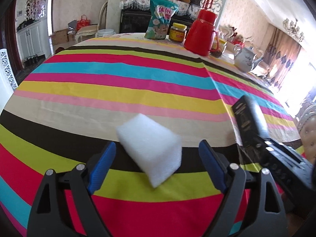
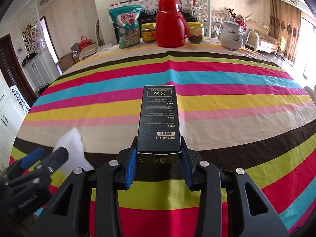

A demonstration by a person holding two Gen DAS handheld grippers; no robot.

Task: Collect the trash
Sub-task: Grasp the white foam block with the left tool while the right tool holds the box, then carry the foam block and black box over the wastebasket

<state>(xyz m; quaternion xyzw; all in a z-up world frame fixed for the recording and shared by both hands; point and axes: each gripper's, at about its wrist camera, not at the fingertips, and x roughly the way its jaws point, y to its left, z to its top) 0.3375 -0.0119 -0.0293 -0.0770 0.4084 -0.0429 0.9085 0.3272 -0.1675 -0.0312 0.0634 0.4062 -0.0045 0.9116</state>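
Now, black box [image 2: 159,122] clenched in right tool [image 2: 159,169], long axis pointing away, left tool [image 1: 157,165] released.

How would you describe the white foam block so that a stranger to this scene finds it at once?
Start at the striped tablecloth and come to its near edge, on the dark brown stripe. The white foam block lies there between the open left claw pads. It is plain, soft and white, unlike the printed black box in the right claw.

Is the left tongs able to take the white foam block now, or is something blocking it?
Probably yes. The white foam block lies on the striped tablecloth between the open left tongs, nothing blocking. The pads do not touch it yet.
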